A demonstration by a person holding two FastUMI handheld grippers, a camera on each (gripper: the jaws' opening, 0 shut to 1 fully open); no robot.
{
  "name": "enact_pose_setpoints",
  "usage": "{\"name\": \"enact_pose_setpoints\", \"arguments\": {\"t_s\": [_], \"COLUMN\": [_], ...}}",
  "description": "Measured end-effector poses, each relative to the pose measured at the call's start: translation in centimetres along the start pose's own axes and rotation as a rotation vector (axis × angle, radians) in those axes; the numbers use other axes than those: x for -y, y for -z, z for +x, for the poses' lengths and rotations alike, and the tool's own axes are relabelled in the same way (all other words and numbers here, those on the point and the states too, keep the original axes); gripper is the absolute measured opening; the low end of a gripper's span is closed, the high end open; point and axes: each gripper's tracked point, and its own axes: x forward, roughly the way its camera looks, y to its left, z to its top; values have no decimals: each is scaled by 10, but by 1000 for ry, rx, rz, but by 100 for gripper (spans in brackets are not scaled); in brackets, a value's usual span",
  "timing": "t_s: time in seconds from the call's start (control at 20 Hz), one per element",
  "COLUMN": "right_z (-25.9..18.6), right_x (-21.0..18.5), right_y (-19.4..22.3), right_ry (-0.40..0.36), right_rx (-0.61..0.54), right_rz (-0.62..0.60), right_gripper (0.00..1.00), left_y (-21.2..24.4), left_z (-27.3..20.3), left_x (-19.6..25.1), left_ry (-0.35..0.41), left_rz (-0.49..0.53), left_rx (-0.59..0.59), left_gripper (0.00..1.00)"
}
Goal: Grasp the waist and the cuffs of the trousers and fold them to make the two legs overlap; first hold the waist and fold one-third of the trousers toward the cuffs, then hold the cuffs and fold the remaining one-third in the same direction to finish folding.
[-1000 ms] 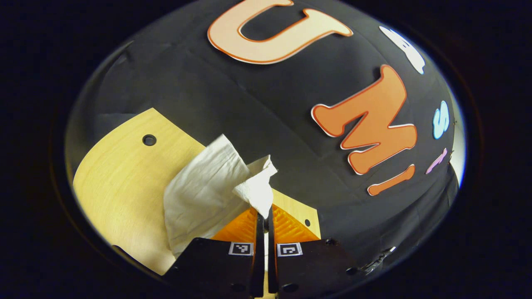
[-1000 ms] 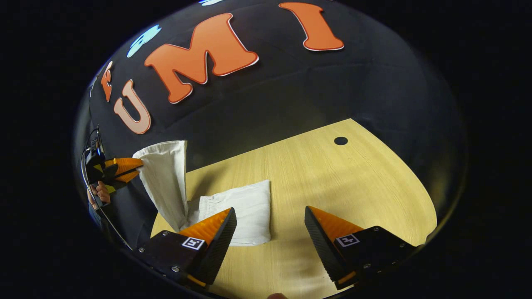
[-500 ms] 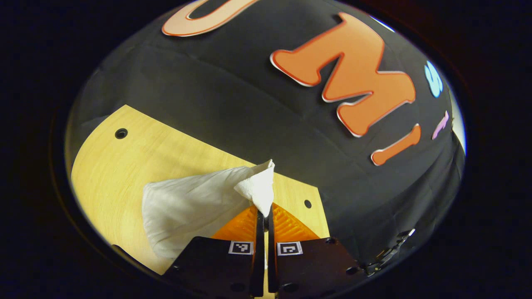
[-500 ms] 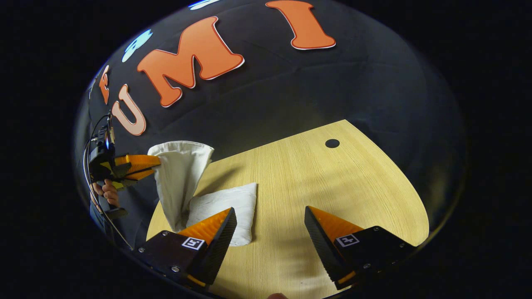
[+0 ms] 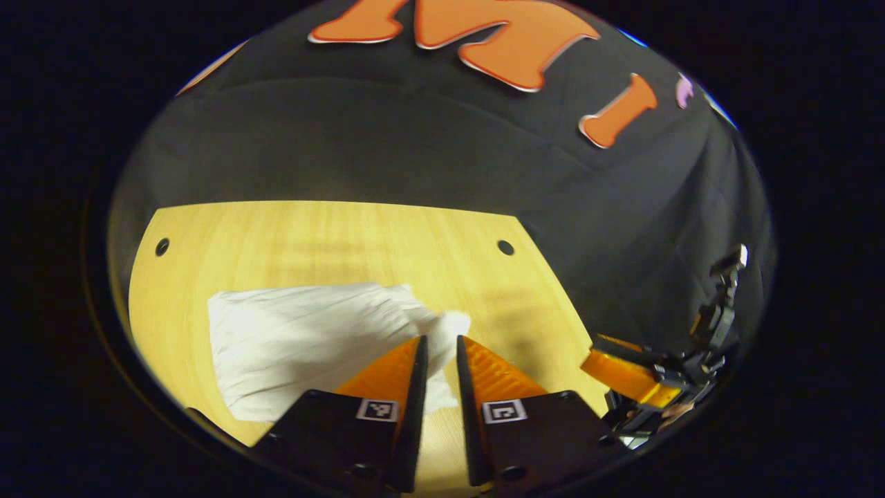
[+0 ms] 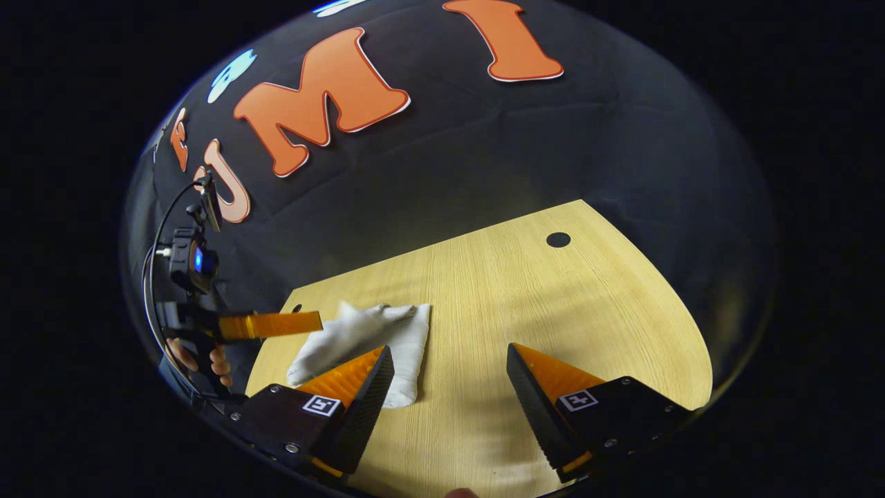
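- While the trousers (image 5: 304, 339) are lying folded into a white bundle on the table (image 5: 318, 235), I am holding my left gripper (image 5: 438, 353) just over their near edge.
- Its fingers are standing a narrow gap apart; a bit of white cloth is showing past the tips, but I cannot tell whether anything is still caught between them.
- Seen from the right gripper view, the left gripper (image 6: 304, 322) is reaching in level from the table's left edge, its tips right at the bundle (image 6: 373, 339); a hand (image 6: 200, 356) is gripping its handle below.
- The bundle is sitting near the table's left front corner, well apart from the round hole (image 6: 558, 240) at the far right.
- I am keeping my right gripper (image 6: 449, 373) spread wide, gripping nothing, above bare wood just to the right of the trousers.
- Its left finger (image 6: 349, 380) is overlapping the bundle's near edge in that view; whether it is touching the cloth I cannot tell.
- In the left gripper view, the right gripper (image 5: 626, 377) is showing off past the table's right edge.
- Two more holes (image 5: 505, 247) are marking the table's far corners in the left gripper view.
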Motion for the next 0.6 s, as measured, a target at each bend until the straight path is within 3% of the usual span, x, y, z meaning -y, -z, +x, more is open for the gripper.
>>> {"name": "enact_pose_setpoints", "arguments": {"t_s": [0.2, 0.3, 0.35, 0.6], "right_z": [-8, -15, -21, -50], "right_x": [-11, -26, -32, -69], "right_y": [-13, -26, -33, -72], "right_ry": [-1, -9, -6, 23], "right_rx": [51, 95, 122, 302], "right_rz": [-38, -76, -99, -214], "right_gripper": [99, 98, 98, 98], "left_y": [3, -3, -8, -30], "left_z": [-21, -34, -43, -121], "left_x": [6, -2, -8, -46], "left_ry": [-21, -62, -92, -261], "left_rz": [113, 144, 163, 254], "left_rx": [39, 92, 120, 303], "left_gripper": [86, 90, 99, 100]}}
